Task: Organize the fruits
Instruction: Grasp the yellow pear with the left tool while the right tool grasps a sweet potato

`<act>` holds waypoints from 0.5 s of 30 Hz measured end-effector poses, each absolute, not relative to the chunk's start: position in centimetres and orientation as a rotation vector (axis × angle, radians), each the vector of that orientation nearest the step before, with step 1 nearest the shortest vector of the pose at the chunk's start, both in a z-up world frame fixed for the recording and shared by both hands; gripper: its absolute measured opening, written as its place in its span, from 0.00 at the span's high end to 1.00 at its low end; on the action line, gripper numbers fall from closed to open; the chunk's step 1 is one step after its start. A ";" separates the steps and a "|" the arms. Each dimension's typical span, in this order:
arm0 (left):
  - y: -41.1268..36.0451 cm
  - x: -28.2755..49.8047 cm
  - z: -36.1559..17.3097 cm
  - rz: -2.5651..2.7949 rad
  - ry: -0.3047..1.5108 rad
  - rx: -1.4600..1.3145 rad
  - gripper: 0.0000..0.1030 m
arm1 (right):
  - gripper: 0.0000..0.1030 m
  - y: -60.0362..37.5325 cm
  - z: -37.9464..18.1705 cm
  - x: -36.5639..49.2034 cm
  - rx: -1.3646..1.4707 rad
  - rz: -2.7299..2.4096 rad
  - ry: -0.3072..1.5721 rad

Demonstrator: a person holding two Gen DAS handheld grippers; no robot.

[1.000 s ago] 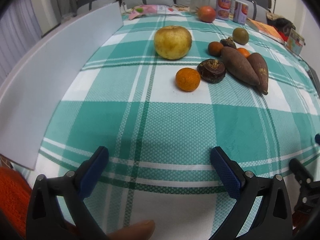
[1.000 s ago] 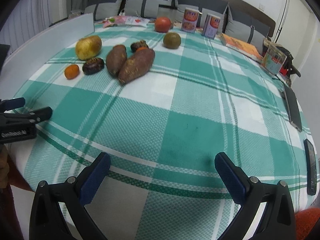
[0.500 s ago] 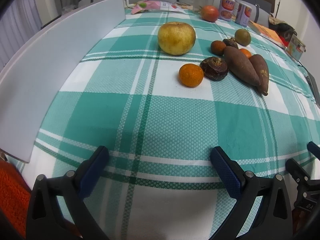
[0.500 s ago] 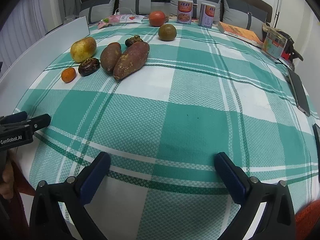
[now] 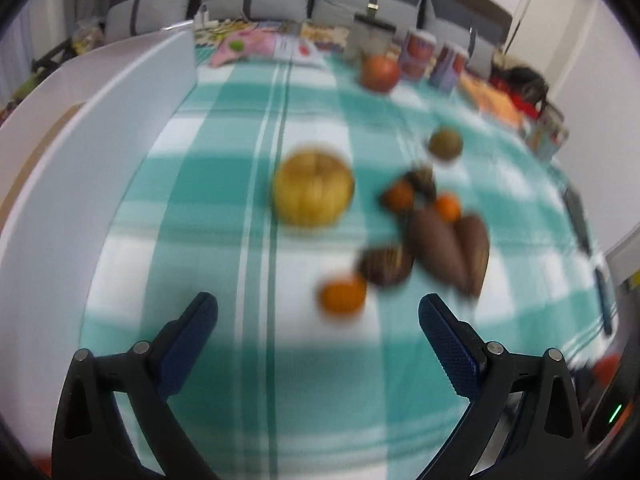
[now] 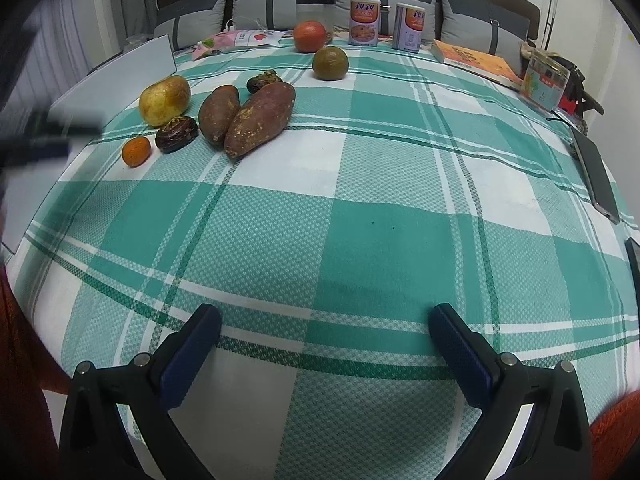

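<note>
On a green-and-white checked tablecloth [image 6: 384,240] lies a cluster: a yellow pear [image 6: 165,100] [image 5: 313,188], a small orange [image 6: 136,151] [image 5: 342,294], a dark brown chestnut-like fruit [image 6: 176,133] [image 5: 385,265] and two sweet potatoes [image 6: 260,118] [image 5: 448,254]. Farther back are a green round fruit [image 6: 330,63] and a red fruit [image 6: 309,36]. My left gripper [image 5: 318,310] is open, just short of the small orange; its view is blurred. My right gripper [image 6: 324,322] is open over bare cloth, far from the fruit. The left gripper shows blurred at the left edge [image 6: 48,136] of the right wrist view.
A white board [image 5: 92,160] stands along the table's left side. Two cans [image 6: 386,24], a book [image 6: 476,60], snack packets [image 6: 236,40] and a small box [image 6: 544,80] line the back. A phone [image 6: 598,180] lies at the right edge. Grey cushions are behind.
My left gripper has moved quickly forward toward the small orange, blurring its view. My right gripper has shifted slightly forward. Both stay open.
</note>
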State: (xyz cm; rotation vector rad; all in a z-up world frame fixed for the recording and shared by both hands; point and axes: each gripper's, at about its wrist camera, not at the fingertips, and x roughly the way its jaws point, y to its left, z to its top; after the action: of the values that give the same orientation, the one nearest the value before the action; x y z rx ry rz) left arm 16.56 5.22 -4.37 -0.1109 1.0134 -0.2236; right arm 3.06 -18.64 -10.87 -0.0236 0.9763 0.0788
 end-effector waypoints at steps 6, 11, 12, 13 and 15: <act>4.3 22.8 -5.7 -0.229 1.073 -0.113 0.03 | 0.00 -18.7 -10.8 3.1 -0.023 0.100 0.988; 2.6 23.9 -6.9 -0.220 1.072 -0.019 0.03 | 0.00 -19.0 -10.5 3.4 0.002 0.114 1.006; 2.3 24.2 -7.3 -0.219 1.075 -0.007 0.04 | 0.00 -19.6 -10.1 3.5 0.051 0.135 1.005; 2.3 24.3 -7.4 -0.217 1.069 -0.002 0.15 | 0.01 -20.3 -9.6 3.7 0.111 0.156 0.992; 2.7 24.4 -7.6 -0.222 1.062 -0.022 0.35 | 0.03 -22.3 -8.3 4.7 0.270 0.180 0.951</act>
State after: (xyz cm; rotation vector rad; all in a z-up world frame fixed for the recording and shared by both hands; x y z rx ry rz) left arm 24.35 2.72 -7.63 -0.0216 1.0623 -0.2221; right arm 4.65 -22.31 -8.25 0.2699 0.9514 0.1797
